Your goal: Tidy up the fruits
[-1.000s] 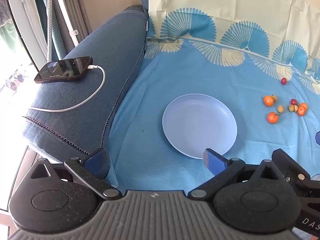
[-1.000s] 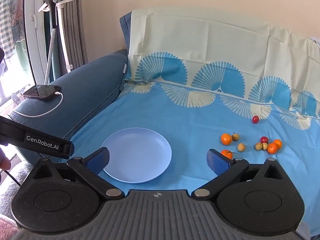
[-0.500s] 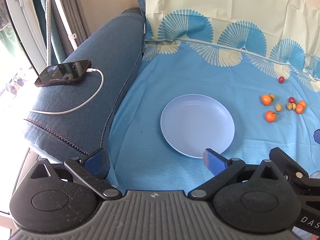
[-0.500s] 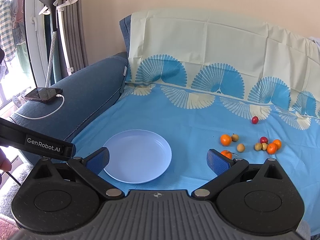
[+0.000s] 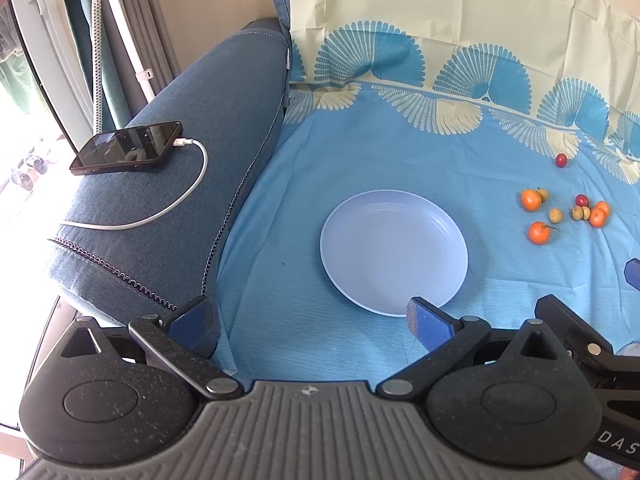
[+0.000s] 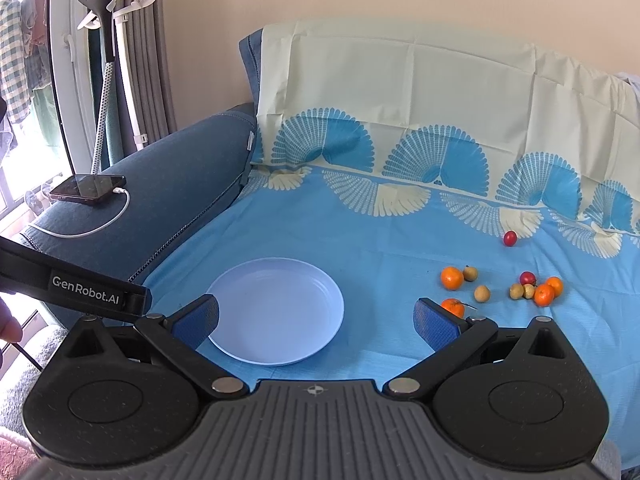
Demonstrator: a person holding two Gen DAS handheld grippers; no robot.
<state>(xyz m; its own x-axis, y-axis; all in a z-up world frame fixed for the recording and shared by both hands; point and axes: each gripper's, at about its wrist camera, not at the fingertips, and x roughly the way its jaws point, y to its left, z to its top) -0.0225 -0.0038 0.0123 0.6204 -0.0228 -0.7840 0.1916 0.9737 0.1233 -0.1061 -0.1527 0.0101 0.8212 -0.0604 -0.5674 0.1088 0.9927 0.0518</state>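
Fruits [image 6: 500, 286] lie scattered toward the sofa seat's right edge, the plate [image 6: 276, 312] empty mid-seat. With both jaws spread wide and holding nothing, bring your right gripper [image 6: 316, 320] over the nearest orange [image 6: 453, 307] and close gently.

I am looking into a home, a living room. I see a blue sofa [image 6: 176, 184] with a cloth [image 6: 400, 216] over it, a phone [image 5: 126, 153] charging, curtains [image 6: 148, 52] and a window.

A blue sofa [image 6: 192, 184] draped with a fan-patterned blue cloth [image 6: 380, 240] carries a pale blue round plate [image 6: 276, 312], scattered small fruits [image 6: 452, 278] and a charging black phone [image 6: 88, 189]
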